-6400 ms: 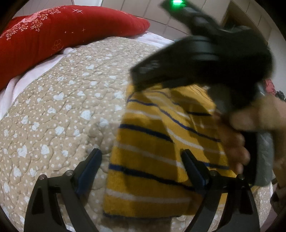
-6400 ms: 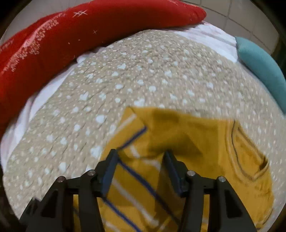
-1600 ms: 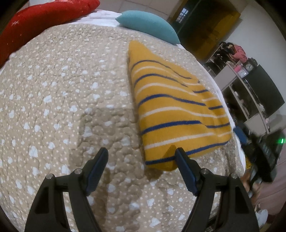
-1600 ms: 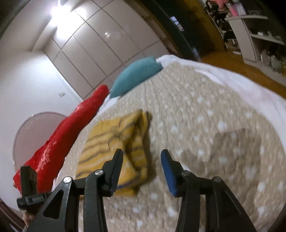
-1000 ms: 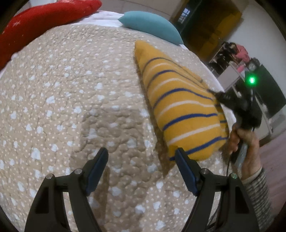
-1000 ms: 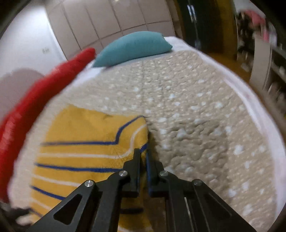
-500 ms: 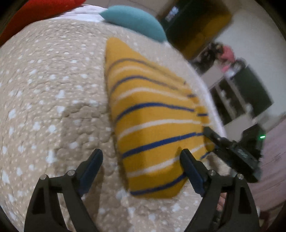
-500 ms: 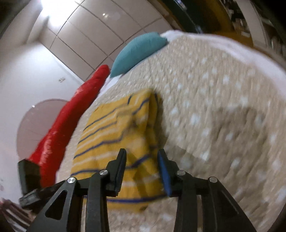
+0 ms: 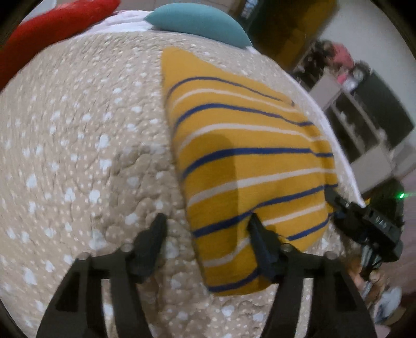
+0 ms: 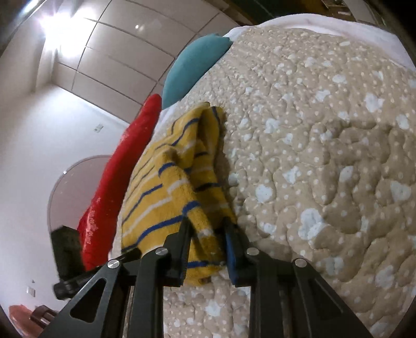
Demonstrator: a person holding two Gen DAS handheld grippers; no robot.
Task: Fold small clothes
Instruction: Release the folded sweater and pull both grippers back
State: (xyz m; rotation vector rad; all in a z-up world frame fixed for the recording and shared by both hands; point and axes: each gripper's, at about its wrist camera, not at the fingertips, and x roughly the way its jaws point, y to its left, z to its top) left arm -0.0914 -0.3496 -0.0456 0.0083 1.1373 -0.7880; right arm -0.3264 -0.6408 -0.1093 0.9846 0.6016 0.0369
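Note:
A folded yellow garment with blue and white stripes (image 9: 244,166) lies on the beige dotted quilt (image 9: 78,145). My left gripper (image 9: 208,228) is open, its jaws straddling the garment's near left corner, low over it. The right gripper shows in the left wrist view (image 9: 335,205) at the garment's right edge. In the right wrist view the garment (image 10: 166,187) is bunched, and my right gripper (image 10: 208,228) has a thick fold of its near edge between the jaws, which stand narrowly apart against the cloth.
A teal pillow (image 9: 197,20) and a red pillow (image 9: 52,28) lie at the head of the bed. A white sheet edge (image 10: 312,23) borders the quilt. Shelves and furniture (image 9: 364,109) stand beyond the bed's right side.
My left gripper has moved closer to the garment and narrowed a little. My right gripper has come in onto the garment's edge and its jaws now hold a fold.

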